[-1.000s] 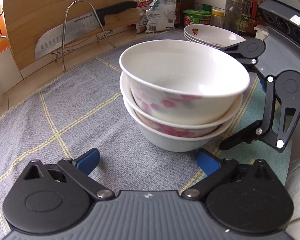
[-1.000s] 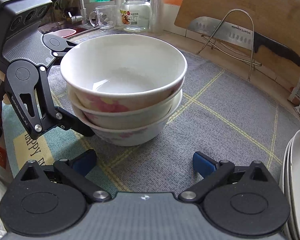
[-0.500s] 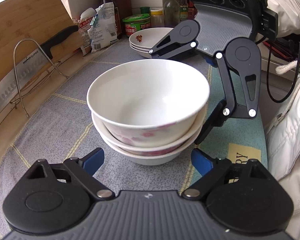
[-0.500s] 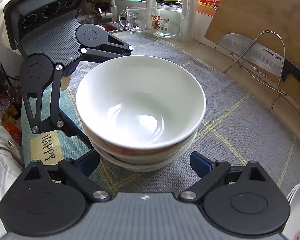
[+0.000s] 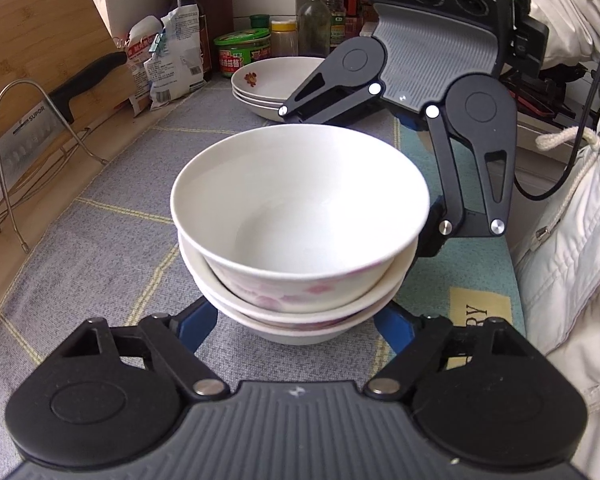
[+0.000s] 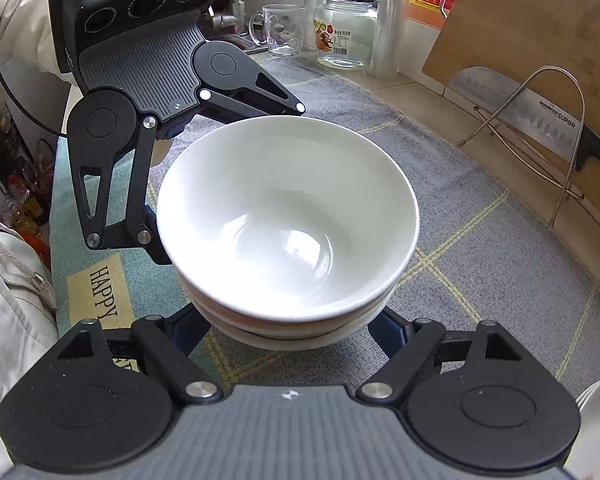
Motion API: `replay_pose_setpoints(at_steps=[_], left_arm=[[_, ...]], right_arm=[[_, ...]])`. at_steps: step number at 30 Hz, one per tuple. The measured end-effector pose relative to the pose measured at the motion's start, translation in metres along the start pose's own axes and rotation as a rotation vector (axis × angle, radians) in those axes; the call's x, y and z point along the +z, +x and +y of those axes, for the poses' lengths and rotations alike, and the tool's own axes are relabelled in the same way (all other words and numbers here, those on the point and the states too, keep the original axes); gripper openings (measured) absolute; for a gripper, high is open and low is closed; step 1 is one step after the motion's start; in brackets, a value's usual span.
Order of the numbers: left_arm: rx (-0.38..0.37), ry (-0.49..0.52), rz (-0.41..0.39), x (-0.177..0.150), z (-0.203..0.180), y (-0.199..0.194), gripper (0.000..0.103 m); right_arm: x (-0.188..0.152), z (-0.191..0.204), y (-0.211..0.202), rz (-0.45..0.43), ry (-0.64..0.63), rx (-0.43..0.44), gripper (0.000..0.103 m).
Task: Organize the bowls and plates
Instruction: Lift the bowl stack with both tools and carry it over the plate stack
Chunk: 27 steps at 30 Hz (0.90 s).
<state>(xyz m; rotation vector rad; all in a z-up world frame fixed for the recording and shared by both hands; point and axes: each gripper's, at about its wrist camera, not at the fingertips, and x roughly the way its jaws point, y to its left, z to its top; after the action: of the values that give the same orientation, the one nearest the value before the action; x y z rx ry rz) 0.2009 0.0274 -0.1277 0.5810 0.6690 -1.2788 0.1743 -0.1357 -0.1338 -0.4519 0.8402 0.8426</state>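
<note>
Three white bowls with pink flowers are nested in a stack (image 5: 300, 240) on the grey checked mat (image 5: 112, 208). My left gripper (image 5: 296, 324) straddles the foot of the stack, its blue pads (image 5: 198, 322) on either side of the bottom bowl, and its jaws are closing. My right gripper (image 6: 290, 332) straddles the same stack (image 6: 288, 220) from the opposite side; its jaws are closing too. No pad visibly presses on the bowl. Each gripper's black fingers (image 5: 476, 168) reach round the far side in the other's view. A stack of white plates (image 5: 276, 80) sits behind.
A wooden cutting board (image 5: 40, 60) and a cleaver in a wire rack (image 6: 540, 120) stand along the wall. Bottles, jars and bags (image 5: 244, 52) crowd the back corner. A glass mug (image 6: 280, 28) and jar (image 6: 346, 28) stand near the sink. A person's white jacket (image 5: 580, 240) borders the mat.
Both grippers have swung in over the bowl stack and tilted to look down into it. Their jaws have narrowed, with the blue pads now beside the bottom bowl.
</note>
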Motion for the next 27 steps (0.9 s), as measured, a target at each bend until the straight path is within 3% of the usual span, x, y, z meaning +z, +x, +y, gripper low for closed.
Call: replay_pose_setpoints(at_steps=[13, 27], left_arm=[[-0.037, 0.026, -0.003, 0.0003, 0.0038, 0.0003, 0.085], [-0.025, 0.047, -0.009, 0.0022, -0.0015, -0.0003, 0.085]], right_arm=[[0.0016, -0.0002, 0.0009, 0.013, 0.001, 0.001, 0.088], [0.0050, 0.0031, 0.0018, 0.038, 0.015, -0.021, 0.088]])
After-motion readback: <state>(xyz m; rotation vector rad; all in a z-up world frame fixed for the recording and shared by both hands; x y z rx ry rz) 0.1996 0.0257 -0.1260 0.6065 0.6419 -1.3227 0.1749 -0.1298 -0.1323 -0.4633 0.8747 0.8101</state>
